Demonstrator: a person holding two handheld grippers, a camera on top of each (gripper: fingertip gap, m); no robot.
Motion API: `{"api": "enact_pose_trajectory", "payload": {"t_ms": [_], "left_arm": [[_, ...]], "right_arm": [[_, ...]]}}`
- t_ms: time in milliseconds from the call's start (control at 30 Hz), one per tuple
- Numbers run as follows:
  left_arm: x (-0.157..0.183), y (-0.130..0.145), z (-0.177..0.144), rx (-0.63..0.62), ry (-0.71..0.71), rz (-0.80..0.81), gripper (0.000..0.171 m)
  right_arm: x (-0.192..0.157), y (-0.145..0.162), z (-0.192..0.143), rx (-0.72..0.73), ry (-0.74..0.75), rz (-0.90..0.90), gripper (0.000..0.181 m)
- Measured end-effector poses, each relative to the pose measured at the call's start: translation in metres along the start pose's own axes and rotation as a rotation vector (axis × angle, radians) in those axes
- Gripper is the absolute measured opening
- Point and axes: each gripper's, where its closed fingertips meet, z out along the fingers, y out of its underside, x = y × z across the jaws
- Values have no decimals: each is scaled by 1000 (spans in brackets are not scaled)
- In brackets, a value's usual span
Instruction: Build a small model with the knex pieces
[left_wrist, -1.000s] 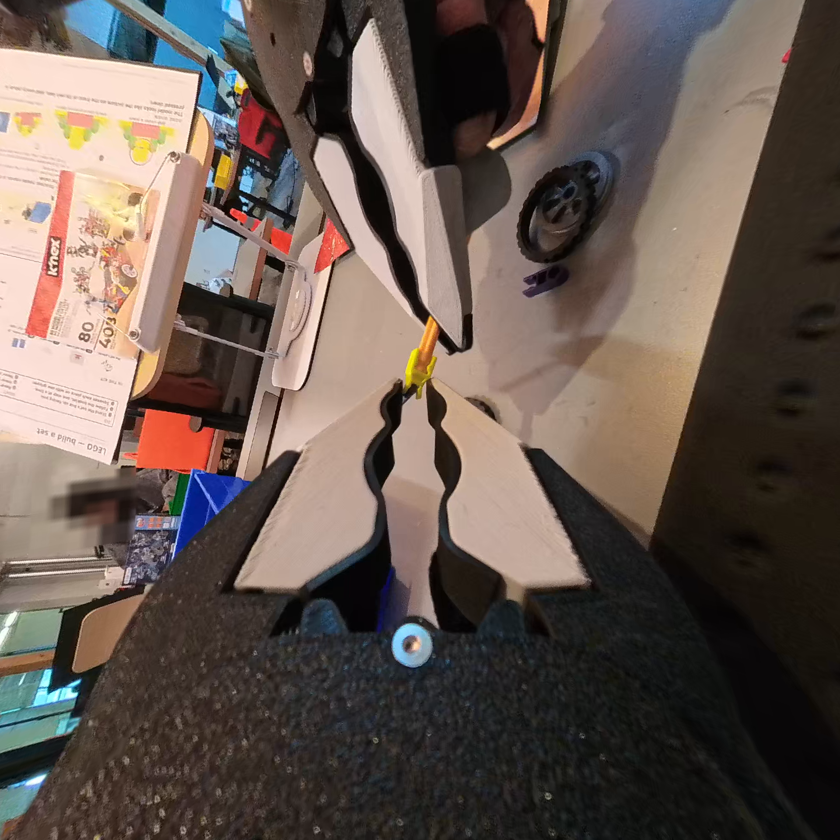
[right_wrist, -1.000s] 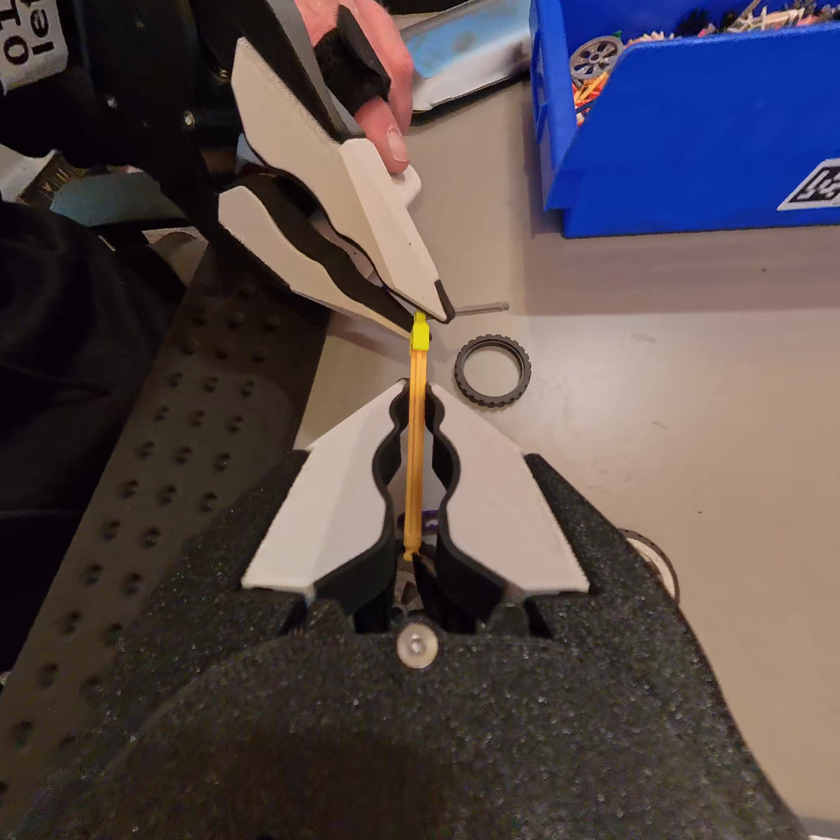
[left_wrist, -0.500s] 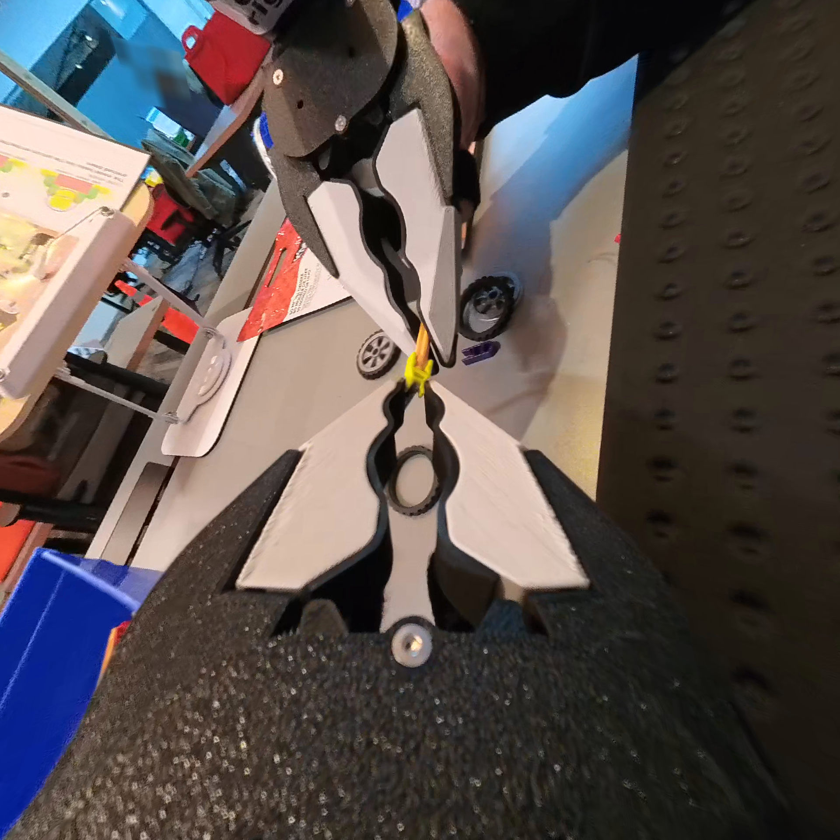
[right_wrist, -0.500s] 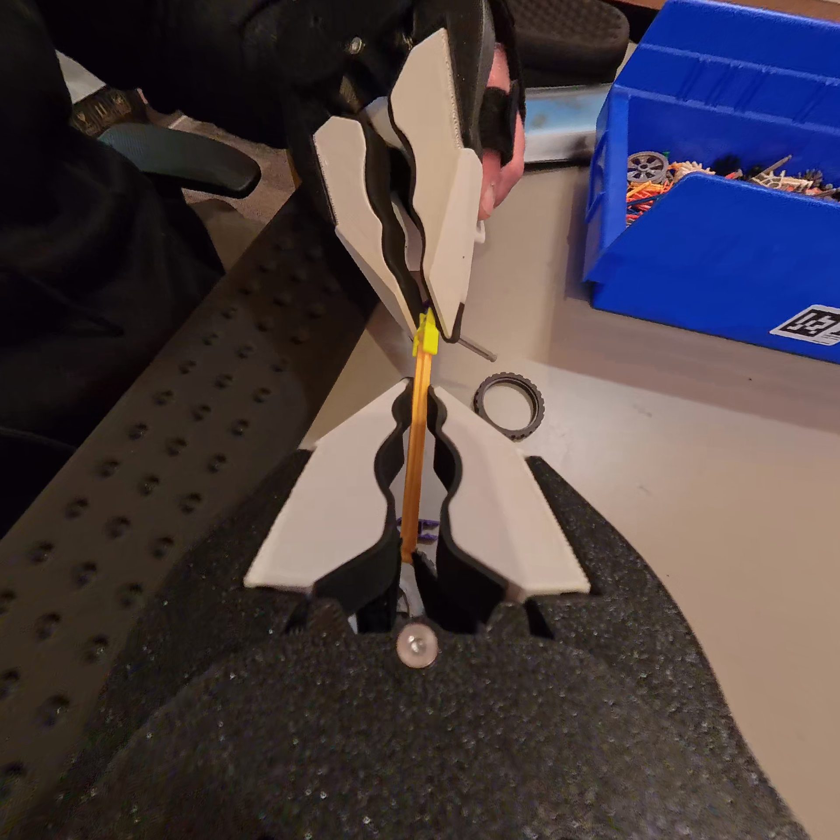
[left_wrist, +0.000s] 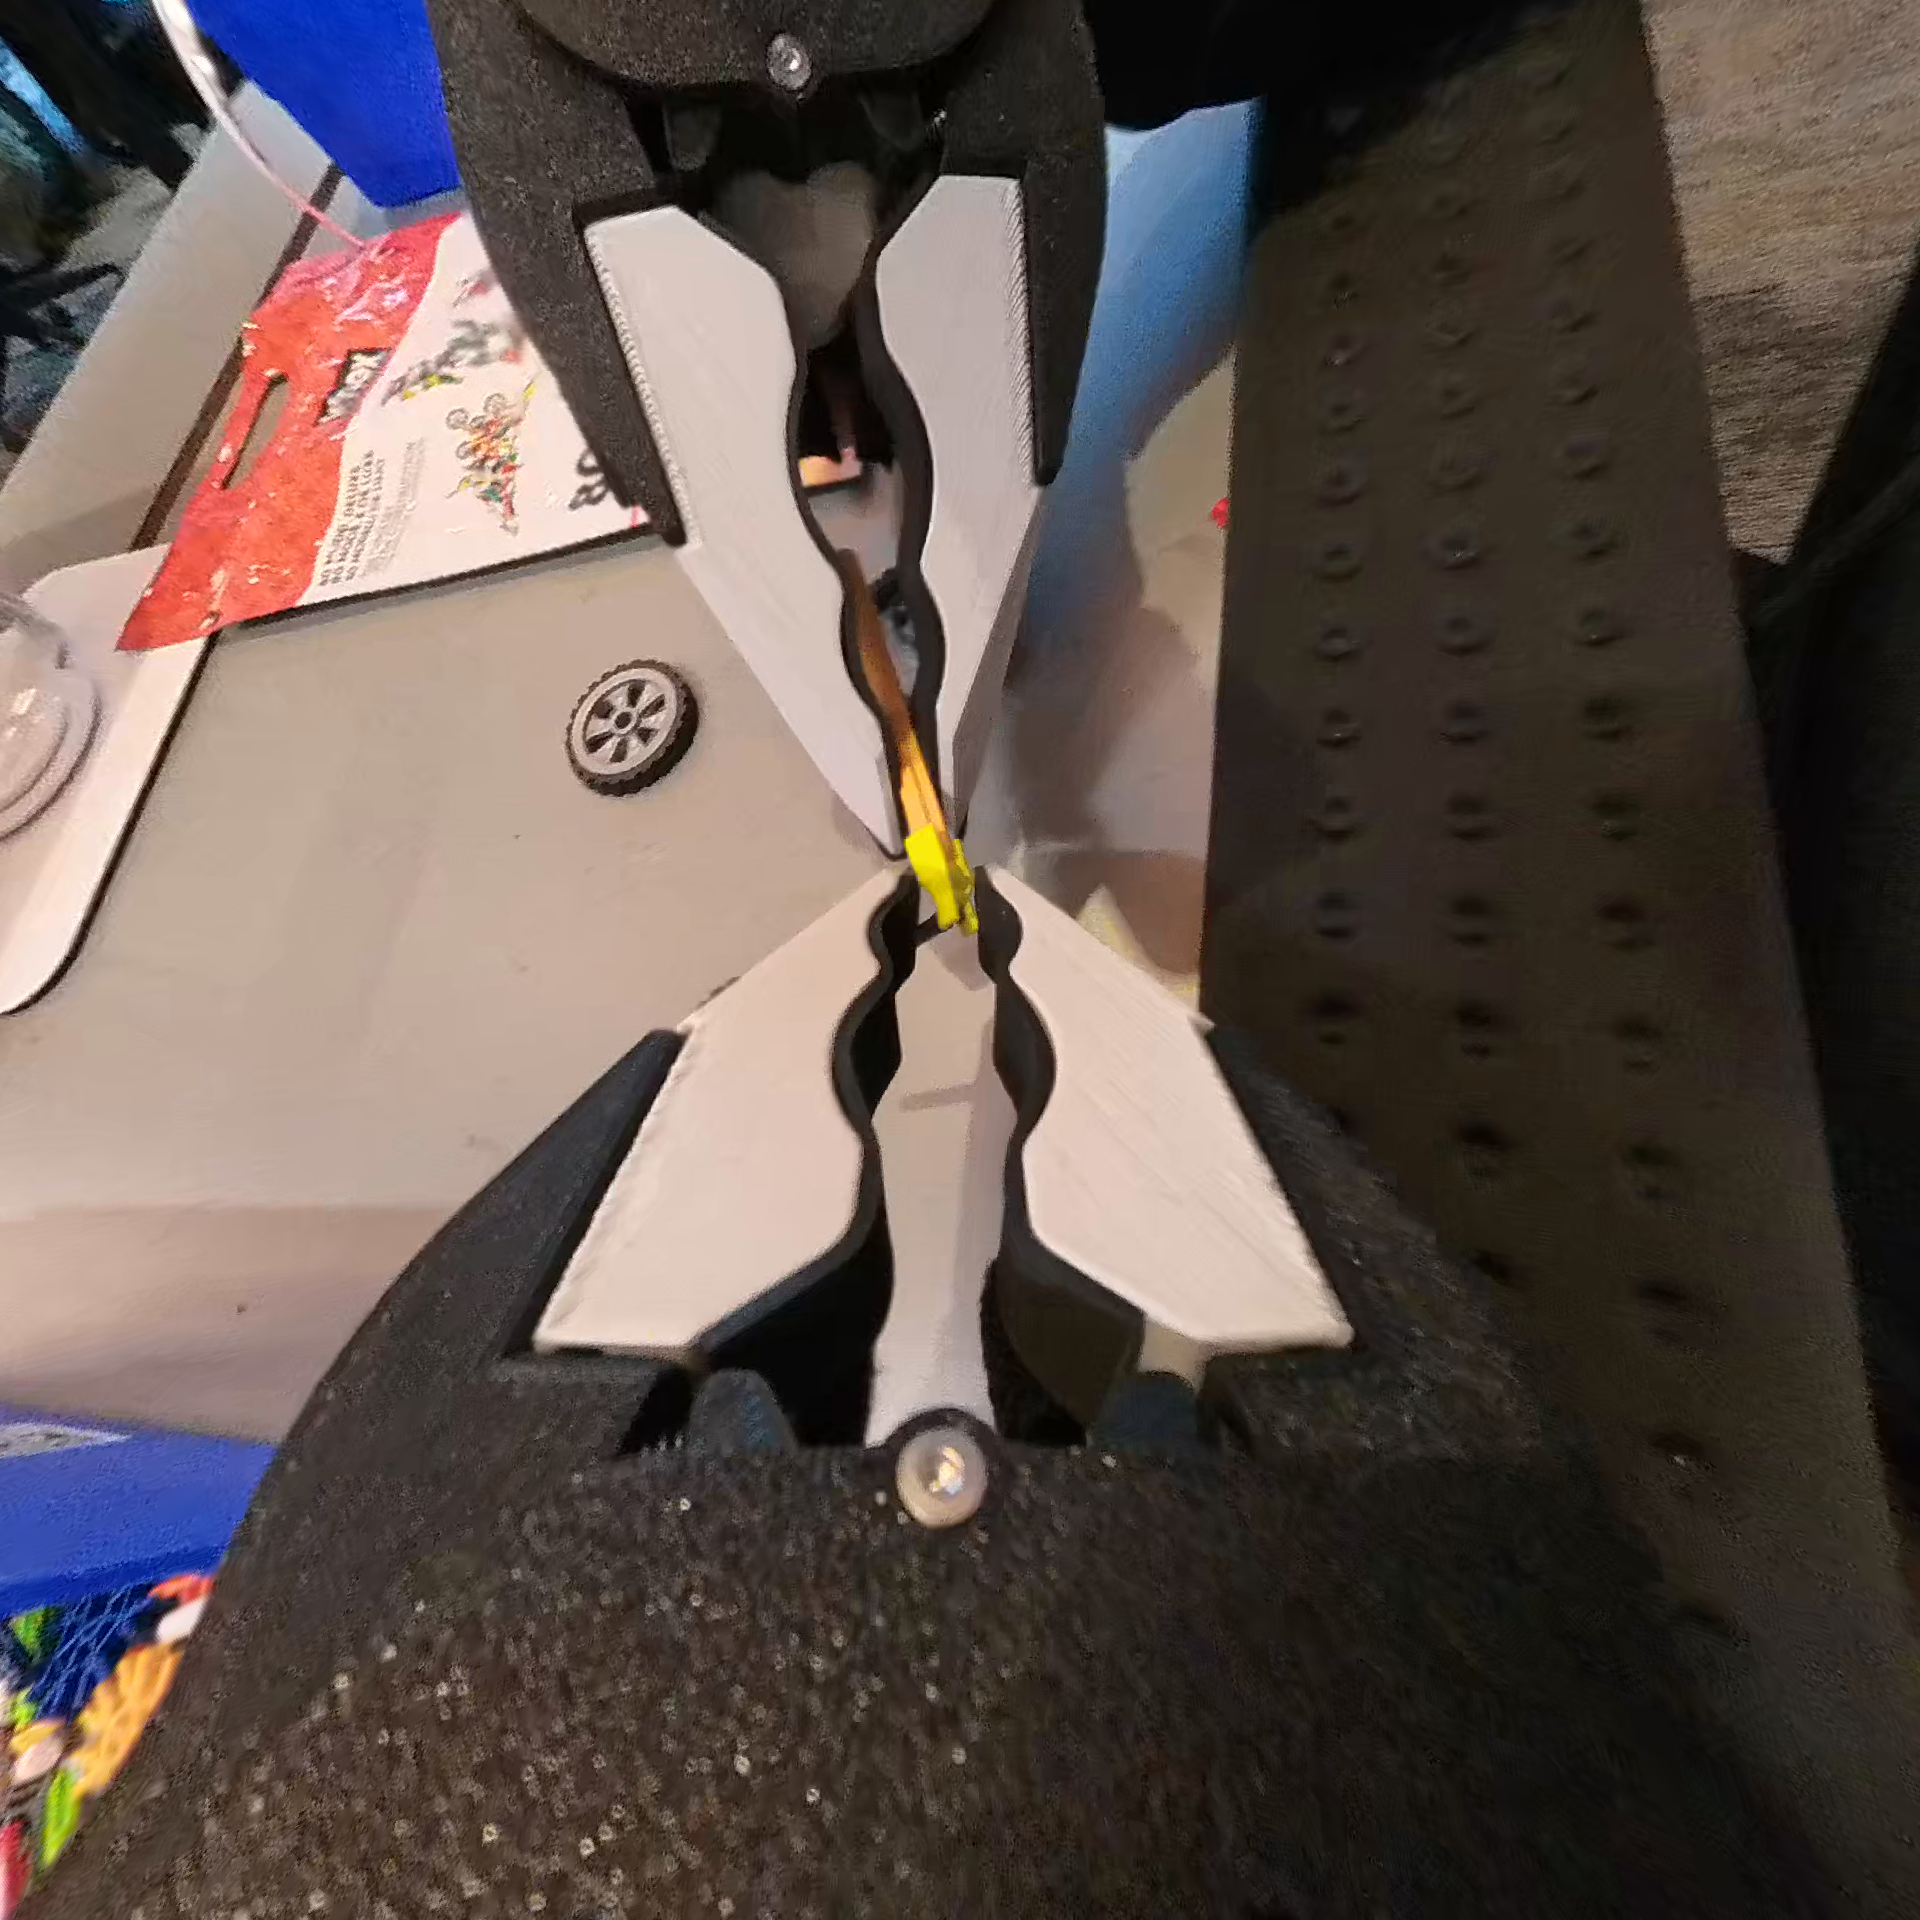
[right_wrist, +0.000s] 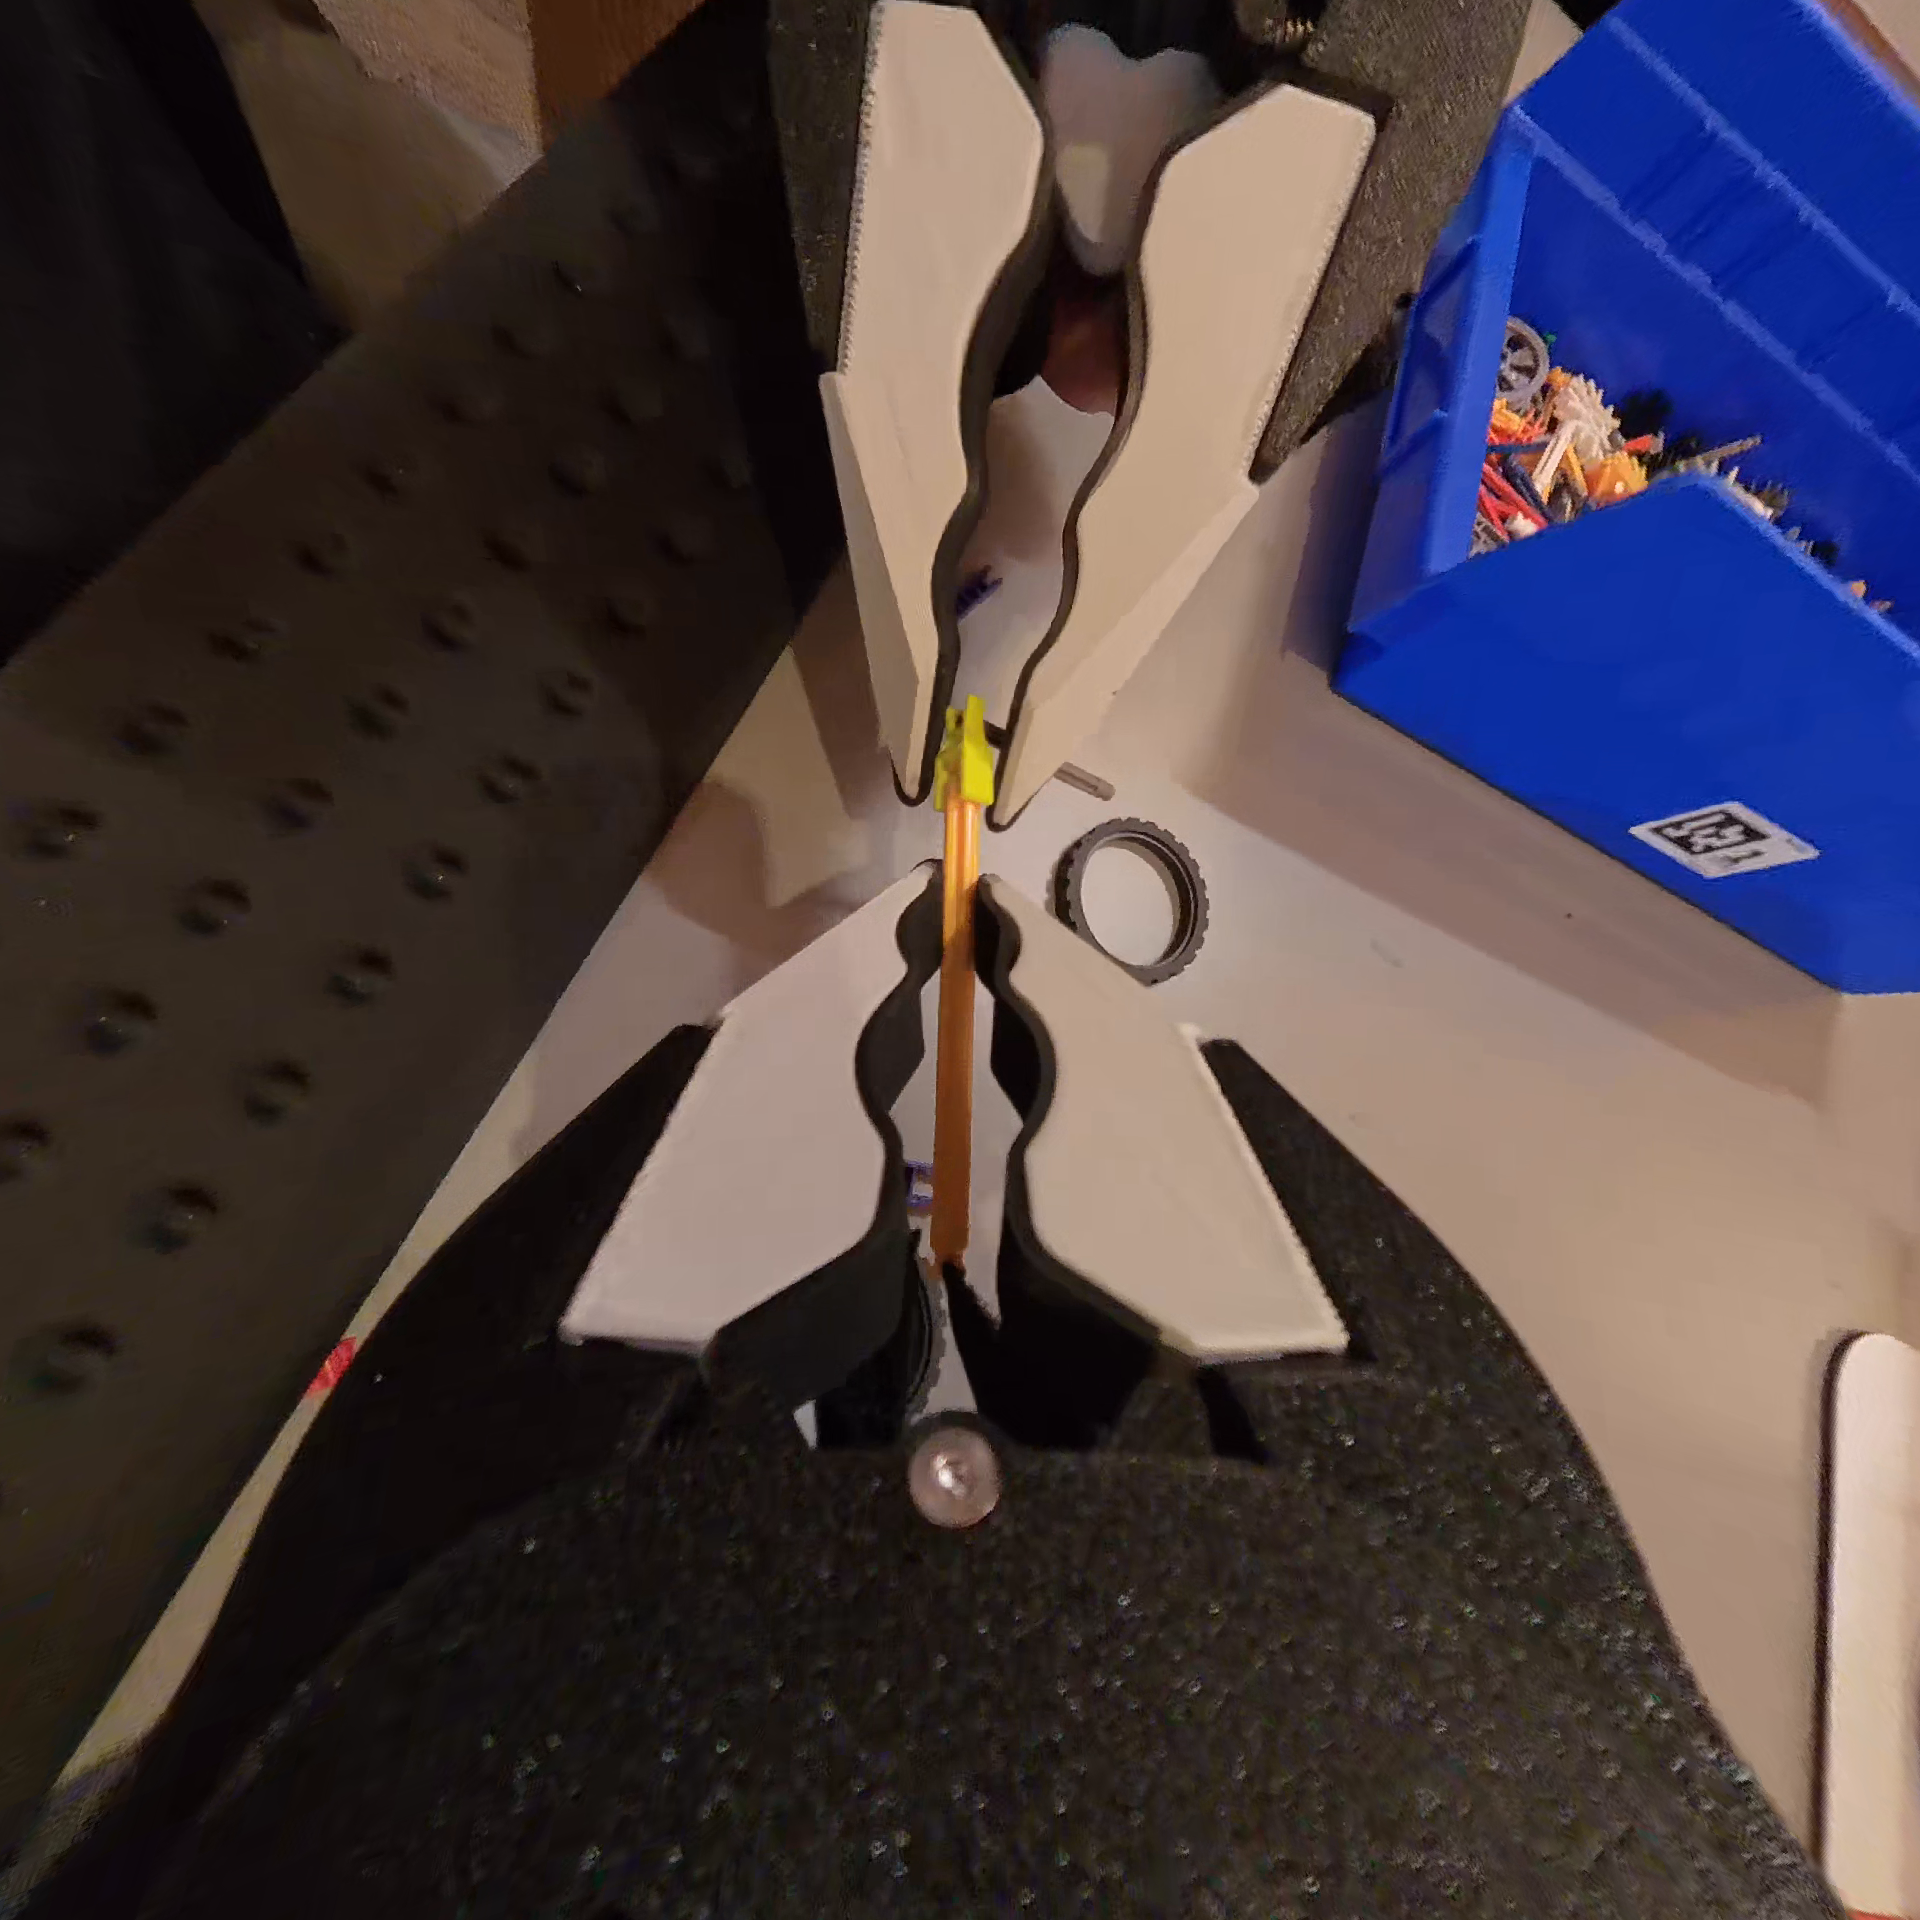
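Observation:
My left gripper (left_wrist: 943, 898) is shut on a small yellow connector (left_wrist: 940, 875) at its fingertips. My right gripper (right_wrist: 956, 881) is shut on a thin orange rod (right_wrist: 954, 1039) that runs back between its fingers. The rod's far end sits in the yellow connector (right_wrist: 962, 764). The two grippers face each other tip to tip above the grey table (left_wrist: 364, 987). The right gripper (left_wrist: 925, 831) shows at the top of the left wrist view with the rod (left_wrist: 902, 727) in it. The left gripper (right_wrist: 958, 805) shows at the top of the right wrist view.
A black tyre ring (right_wrist: 1132, 902) and a short grey pin (right_wrist: 1086, 779) lie on the table by the tips. A blue bin (right_wrist: 1662, 675) of mixed parts stands to the right. A grey wheel (left_wrist: 632, 727), a red and white card (left_wrist: 343, 457) and a black perforated board (left_wrist: 1507, 831) are nearby. The grippers are tip to tip, or close to it.
Both grippers have swung round and now face each other head on. They still hold the rod and connector together. The tyre ring no longer shows between the left fingers.

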Motion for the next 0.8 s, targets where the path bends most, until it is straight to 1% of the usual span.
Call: {"api": "enact_pose_trajectory", "payload": {"t_ms": [100, 200, 433, 800], "left_arm": [[12, -3, -1, -1, 82, 30, 8], [22, -9, -2, 17, 154, 48, 9], [26, -30, -16, 173, 289, -39, 9], [37, -46, -30, 359, 486, -154, 9]], "right_arm": [[-9, -3, -1, 2, -30, -54, 3], [-17, -7, -2, 20, -73, -62, 3], [-21, -25, -15, 157, -131, -3, 3], [-30, -46, -26, 301, -228, 38, 4]]}}
